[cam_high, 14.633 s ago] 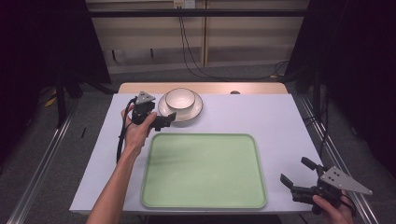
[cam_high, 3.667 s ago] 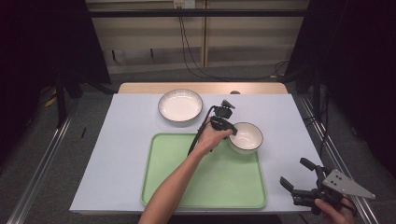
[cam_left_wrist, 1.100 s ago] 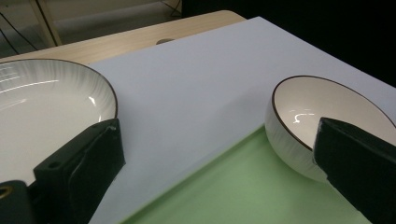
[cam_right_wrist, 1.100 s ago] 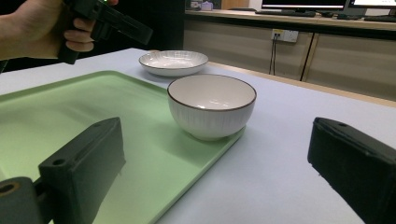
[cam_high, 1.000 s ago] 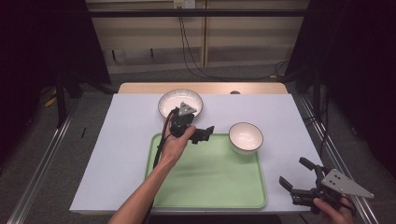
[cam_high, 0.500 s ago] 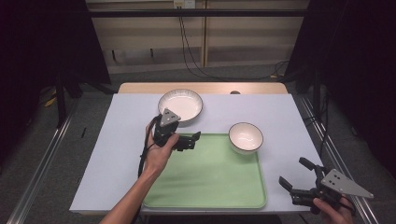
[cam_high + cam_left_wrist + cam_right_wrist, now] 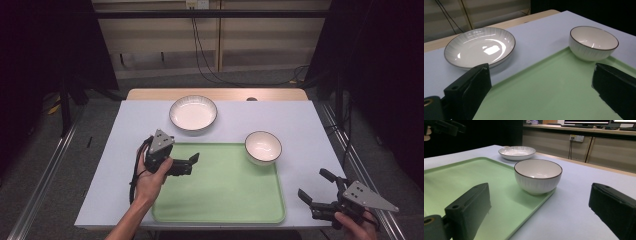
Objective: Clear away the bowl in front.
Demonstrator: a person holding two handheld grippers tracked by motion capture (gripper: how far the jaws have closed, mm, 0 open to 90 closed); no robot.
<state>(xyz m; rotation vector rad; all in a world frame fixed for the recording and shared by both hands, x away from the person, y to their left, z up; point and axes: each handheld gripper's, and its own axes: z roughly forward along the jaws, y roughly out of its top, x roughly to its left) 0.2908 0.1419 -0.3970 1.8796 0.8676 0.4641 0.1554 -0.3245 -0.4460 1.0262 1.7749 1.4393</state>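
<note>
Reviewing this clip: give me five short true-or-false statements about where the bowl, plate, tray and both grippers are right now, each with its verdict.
1. The bowl sits on the far right corner of the green tray. True.
2. The plate lies inside the tray. False: it rests on the table cover beyond the tray's far edge.
3. The left gripper is shut on the bowl. False: its jaws are open and empty, over the tray's left part.
4. The right gripper is open, off the tray's near right corner. True.
5. The bowl is stacked on the plate. False: they stand apart.
</note>
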